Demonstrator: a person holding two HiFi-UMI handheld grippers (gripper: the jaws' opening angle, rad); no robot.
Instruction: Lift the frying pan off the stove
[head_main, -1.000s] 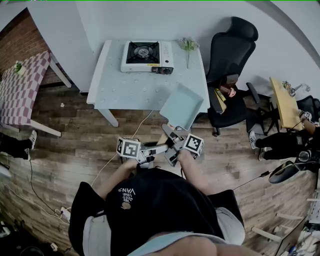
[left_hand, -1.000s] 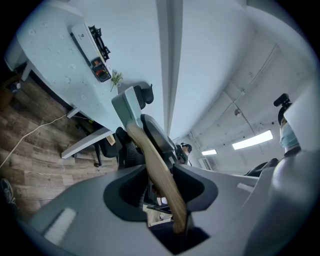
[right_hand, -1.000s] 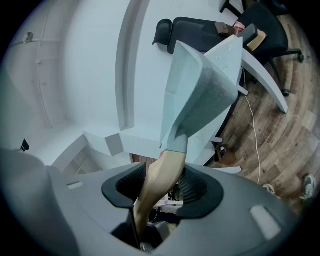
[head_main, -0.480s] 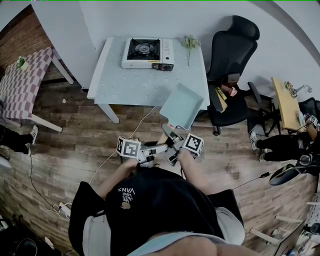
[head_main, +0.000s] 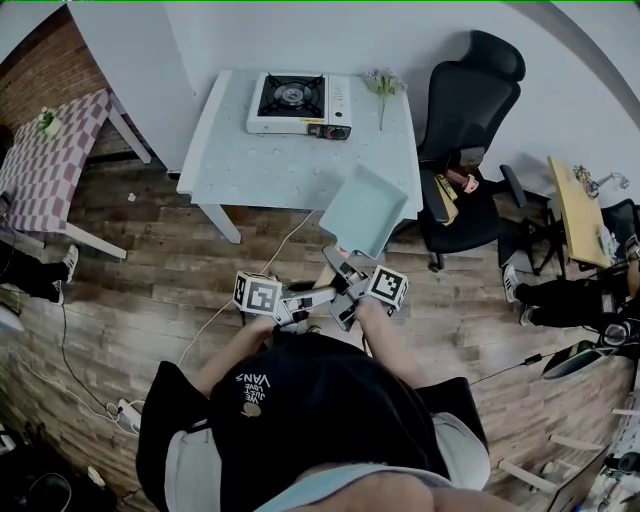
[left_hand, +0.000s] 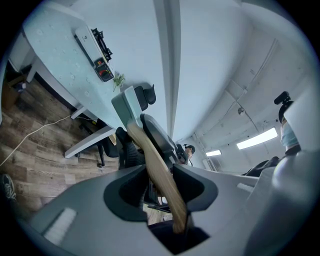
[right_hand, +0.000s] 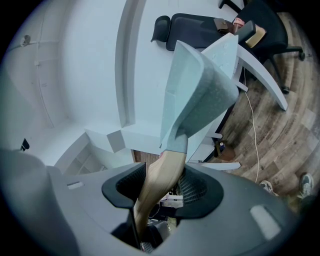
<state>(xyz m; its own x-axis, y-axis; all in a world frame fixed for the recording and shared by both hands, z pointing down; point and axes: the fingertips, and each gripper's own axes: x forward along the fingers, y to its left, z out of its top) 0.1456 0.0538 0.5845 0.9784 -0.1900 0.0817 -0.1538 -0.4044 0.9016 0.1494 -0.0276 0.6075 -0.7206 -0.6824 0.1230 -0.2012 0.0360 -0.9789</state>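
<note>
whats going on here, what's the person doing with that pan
A person holds a pale teal square frying pan by its wooden handle. The jaws of both the left gripper and the right gripper are closed on the handle. The pan is in the air, tilted, by the near right corner of the white table. The portable gas stove sits at the table's far side with its burner bare, so the pan is already off it.

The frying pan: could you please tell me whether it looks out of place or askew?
The frying pan sits on no burner. It hangs in the air by the table's corner, away from the stove, whose burner is bare. The left gripper and right gripper both clamp its wooden handle. Nothing looks spilled.
</note>
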